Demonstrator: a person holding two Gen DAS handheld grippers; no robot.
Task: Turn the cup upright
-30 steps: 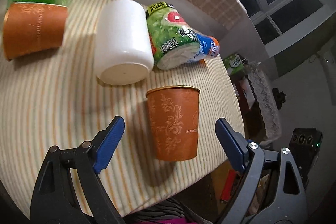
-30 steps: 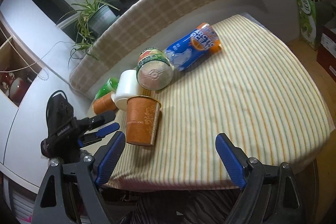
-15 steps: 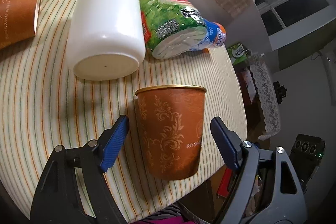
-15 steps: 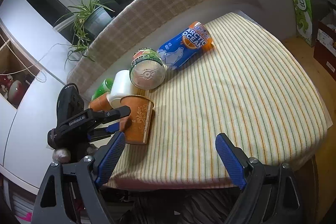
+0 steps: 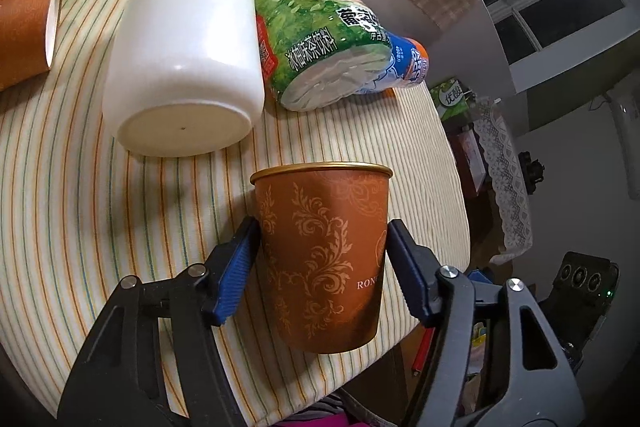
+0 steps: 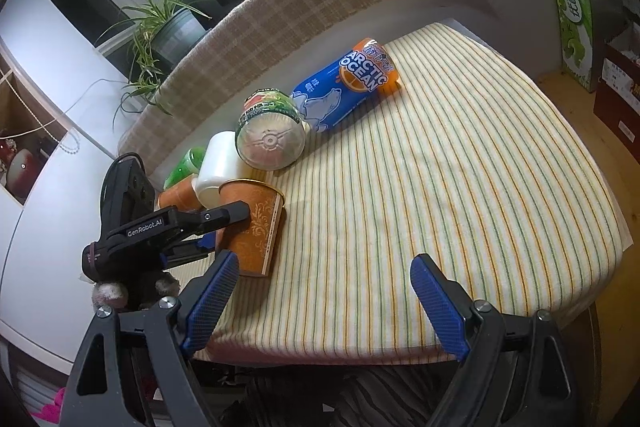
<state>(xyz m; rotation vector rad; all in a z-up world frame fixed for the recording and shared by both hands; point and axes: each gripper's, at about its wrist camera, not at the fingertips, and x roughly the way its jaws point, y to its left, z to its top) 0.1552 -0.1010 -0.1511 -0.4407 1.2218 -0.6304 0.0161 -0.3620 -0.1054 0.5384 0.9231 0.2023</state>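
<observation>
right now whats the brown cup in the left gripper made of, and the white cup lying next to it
Brown cup: looks like paper, matte, with a printed floral pattern and a thin rolled rim with a gold sheen. White cup: smooth and glossy with soft highlights, thick rounded base; could be ceramic or plastic, the look leaves it open. The left gripper has its blue pads against the brown cup's sides.

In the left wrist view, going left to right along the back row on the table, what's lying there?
Lying orange paper cup → white cup → green grapefruit-label bottle → blue-and-orange bottle, mostly hidden behind the green one.
</observation>
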